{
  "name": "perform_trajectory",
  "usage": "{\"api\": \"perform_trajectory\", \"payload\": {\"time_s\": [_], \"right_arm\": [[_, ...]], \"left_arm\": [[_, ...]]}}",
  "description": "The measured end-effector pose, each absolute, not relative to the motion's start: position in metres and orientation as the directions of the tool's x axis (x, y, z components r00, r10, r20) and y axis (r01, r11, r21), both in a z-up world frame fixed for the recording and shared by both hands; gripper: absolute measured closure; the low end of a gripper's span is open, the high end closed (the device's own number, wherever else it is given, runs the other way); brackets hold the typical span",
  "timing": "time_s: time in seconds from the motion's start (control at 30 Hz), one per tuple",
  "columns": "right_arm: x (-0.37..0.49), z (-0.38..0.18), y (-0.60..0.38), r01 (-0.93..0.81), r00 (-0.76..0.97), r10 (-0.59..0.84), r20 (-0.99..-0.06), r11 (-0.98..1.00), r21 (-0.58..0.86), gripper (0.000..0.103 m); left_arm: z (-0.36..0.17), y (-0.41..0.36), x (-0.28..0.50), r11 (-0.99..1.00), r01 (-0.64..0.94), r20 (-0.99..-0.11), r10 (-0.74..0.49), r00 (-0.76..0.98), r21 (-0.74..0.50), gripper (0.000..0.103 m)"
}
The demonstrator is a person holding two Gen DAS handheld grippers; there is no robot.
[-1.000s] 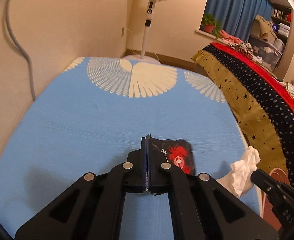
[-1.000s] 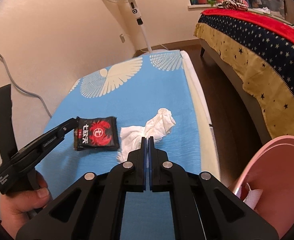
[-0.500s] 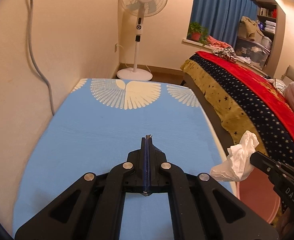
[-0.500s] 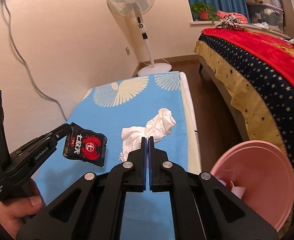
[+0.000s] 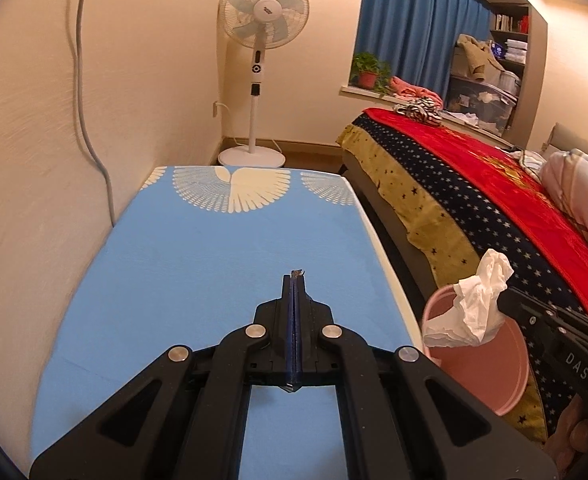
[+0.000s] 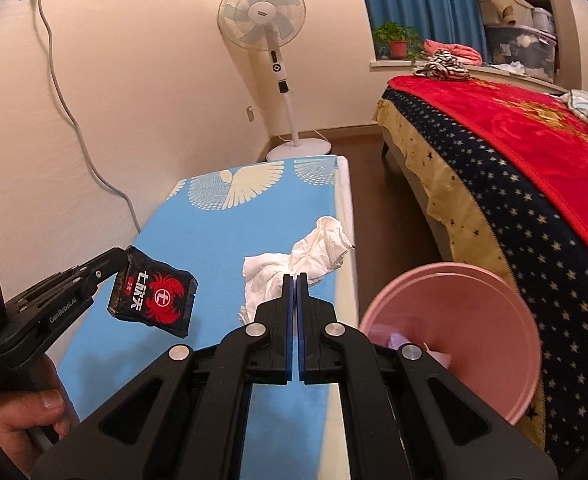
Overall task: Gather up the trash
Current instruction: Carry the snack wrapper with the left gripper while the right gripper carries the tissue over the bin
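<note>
My left gripper (image 5: 294, 278) is shut, with only a sliver of wrapper edge showing at its tips. The right wrist view shows that gripper (image 6: 124, 254) pinching a corner of a black snack packet (image 6: 152, 298) with a red crab print, which hangs tilted above the blue mat (image 6: 222, 232). My right gripper (image 6: 296, 276) is shut on a crumpled white tissue (image 6: 298, 256). From the left wrist view the tissue (image 5: 478, 304) hangs in the air over the rim of a pink bin (image 5: 490, 372).
The pink bin (image 6: 474, 320) stands on the floor between the mat and a bed (image 6: 534, 168) with a red and star-patterned cover, and holds some trash. A standing fan (image 5: 260, 40) is at the mat's far end. A wall with a cable (image 6: 74, 128) runs along the left.
Both grippers have risen and drawn back, lifting the packet and the tissue off the blue mat. The pink bin has come further into view on the right.
</note>
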State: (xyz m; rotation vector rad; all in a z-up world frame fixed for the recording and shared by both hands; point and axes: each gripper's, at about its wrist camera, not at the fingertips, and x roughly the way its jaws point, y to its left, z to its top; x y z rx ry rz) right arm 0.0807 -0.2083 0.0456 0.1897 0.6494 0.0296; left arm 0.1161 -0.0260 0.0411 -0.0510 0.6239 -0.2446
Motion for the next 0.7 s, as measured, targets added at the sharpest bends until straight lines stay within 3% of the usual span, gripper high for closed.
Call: {"api": "perform_trajectory", "payload": {"time_s": [0.7], "right_arm": [[0.05, 0.042, -0.263, 0.198, 0.816, -0.07, -0.574, 0.967, 0.164, 0.101]], "left_arm": [[0.024, -0.102, 0.09, 0.925, 0.354, -0.561, -0.367, 0.742, -0.136, 0.103]]}}
